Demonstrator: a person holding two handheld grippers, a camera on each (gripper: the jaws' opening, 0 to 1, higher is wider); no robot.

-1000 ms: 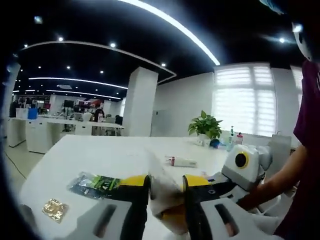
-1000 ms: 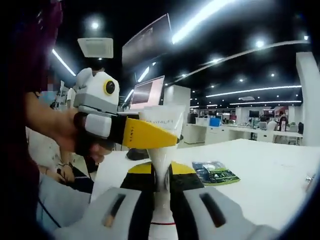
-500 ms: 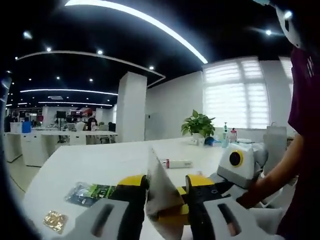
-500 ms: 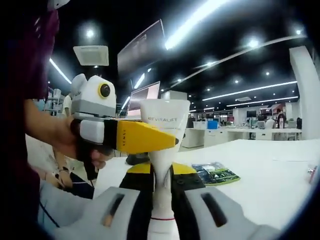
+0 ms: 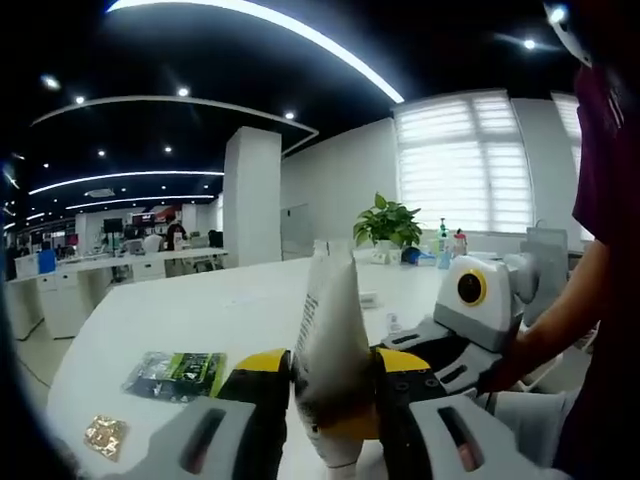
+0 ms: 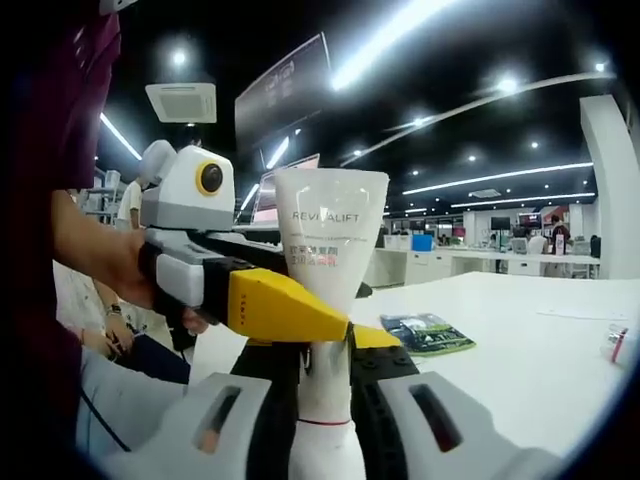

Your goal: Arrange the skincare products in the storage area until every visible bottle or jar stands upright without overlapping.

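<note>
A white skincare tube (image 6: 328, 250) marked REVITALIFT is held in the air over the white table (image 6: 530, 350), wide crimped end up. My right gripper (image 6: 327, 362) is shut on its narrow lower part. My left gripper (image 6: 292, 306) comes in from the left, its yellow jaws clamped across the tube's middle. In the left gripper view the tube (image 5: 328, 335) stands edge-on between my left gripper (image 5: 328, 368) jaws. The right gripper (image 5: 415, 345) reaches in from the right, held by a person's hand.
A green sachet (image 5: 180, 372) and a small gold sachet (image 5: 104, 436) lie on the table at the left. Another small tube (image 6: 620, 345) lies at the right edge. A potted plant (image 5: 390, 225) and a few bottles (image 5: 447, 250) stand at the far end.
The tube has turned more upright and risen in both views. In the right gripper view the left gripper's yellow jaw now sits lower on the tube.
</note>
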